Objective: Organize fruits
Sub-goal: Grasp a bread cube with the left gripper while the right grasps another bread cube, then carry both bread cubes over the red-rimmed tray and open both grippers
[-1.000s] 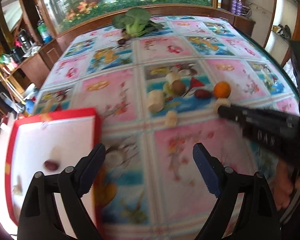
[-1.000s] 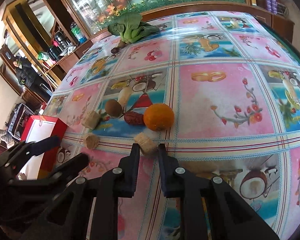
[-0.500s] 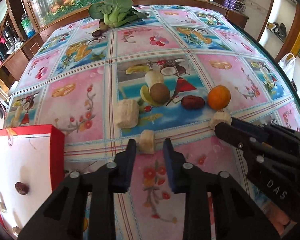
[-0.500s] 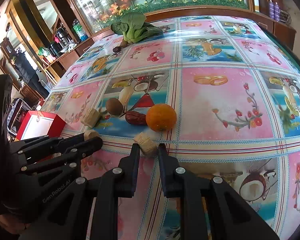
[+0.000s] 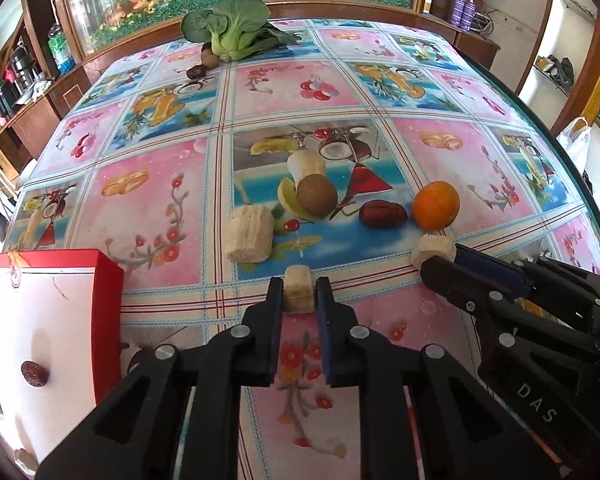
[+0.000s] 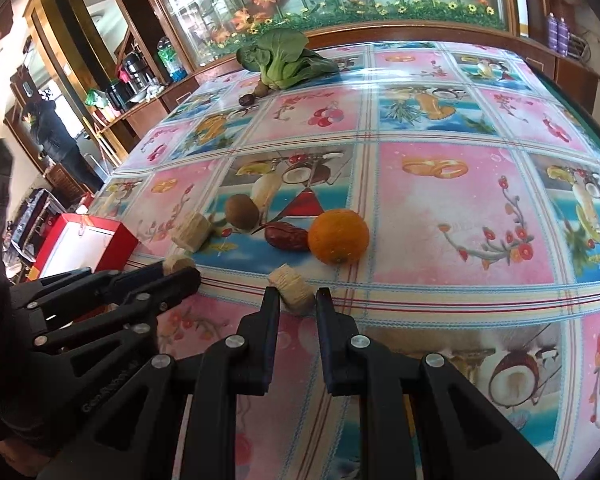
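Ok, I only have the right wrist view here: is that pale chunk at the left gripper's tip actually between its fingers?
Observer: Yes. The left wrist view shows the small pale chunk filling the gap between the left gripper's fingers.
Operator: Anything inside the red box?
Observer: A dark date lies on the white floor of the red box.
Operator: Anything else in there?
Observer: Pale pieces at its near edge, too cropped to identify.

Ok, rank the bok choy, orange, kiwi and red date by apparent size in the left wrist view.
1. bok choy, largest though farthest
2. orange and kiwi: too alike to rank
3. red date, smallest
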{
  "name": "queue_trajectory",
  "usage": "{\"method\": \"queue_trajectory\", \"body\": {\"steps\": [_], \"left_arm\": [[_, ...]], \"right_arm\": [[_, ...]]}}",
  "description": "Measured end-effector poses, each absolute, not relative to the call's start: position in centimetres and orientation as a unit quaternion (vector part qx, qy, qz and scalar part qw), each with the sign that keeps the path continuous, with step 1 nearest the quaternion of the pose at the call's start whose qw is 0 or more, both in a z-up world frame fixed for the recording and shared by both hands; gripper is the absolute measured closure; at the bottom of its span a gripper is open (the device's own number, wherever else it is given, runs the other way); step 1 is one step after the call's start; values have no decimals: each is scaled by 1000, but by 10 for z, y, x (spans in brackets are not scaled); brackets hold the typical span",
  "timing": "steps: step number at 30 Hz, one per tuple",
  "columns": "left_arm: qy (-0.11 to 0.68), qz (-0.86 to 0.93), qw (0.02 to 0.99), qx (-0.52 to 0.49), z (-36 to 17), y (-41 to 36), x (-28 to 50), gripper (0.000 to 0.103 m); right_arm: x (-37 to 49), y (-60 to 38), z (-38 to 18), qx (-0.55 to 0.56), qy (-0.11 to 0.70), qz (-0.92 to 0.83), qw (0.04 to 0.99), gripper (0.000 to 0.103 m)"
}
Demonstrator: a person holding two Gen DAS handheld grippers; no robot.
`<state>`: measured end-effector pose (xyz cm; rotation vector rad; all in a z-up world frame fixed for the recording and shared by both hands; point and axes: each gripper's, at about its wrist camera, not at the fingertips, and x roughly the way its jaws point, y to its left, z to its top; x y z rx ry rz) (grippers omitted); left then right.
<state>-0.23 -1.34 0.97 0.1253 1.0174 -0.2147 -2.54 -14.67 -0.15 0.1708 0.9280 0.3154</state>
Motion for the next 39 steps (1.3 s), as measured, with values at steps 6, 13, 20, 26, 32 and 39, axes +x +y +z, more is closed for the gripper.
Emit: {"method": "queue_trajectory", "body": {"steps": [6,13,20,26,32,39], "left_arm": [[453,-81,885,68,22,-9,-16,85],[395,-60,914,73,57,5,-49,85],[354,-29,933,58,80,30,-72,85],[323,7,945,58,95,60,-90,85],[299,42,952,44,106,101,-104,85],[283,79,956,18,110,151,-117,85]], "right_arm": [[-33,-143,5,76,419,159,891,86],[-46,-142,17,70,371,149,914,86],[-69,-120,32,73,329,161,928,86],[-81,-69,47,70,320,213,921,86],[-87,-16,62,50,314,256,913,86],[-88,35,63,23,321,287,902,86]]}}
